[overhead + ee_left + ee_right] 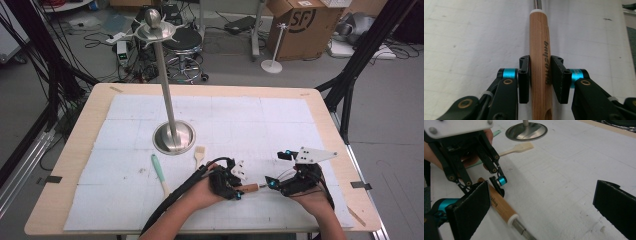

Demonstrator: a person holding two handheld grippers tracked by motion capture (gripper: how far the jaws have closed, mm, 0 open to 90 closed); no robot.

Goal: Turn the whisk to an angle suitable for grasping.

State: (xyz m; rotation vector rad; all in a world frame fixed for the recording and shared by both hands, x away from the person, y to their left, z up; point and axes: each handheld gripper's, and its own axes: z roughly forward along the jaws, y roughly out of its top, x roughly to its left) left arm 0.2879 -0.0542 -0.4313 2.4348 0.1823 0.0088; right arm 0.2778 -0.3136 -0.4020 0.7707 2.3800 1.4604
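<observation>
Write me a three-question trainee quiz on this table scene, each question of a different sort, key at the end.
1. True or false: the left tongs are shut on the wooden handle.
2. Multiple choice: how do the right tongs stand? A) shut on the handle B) open, jaws wide apart C) shut on the small brush
3. Fill in: the tall metal stand rests on the white mat, and the tool with the pale green handle lies on the mat to the ____ of the small brush in the high view.

Key: 1 true; 2 B; 3 left.
</observation>
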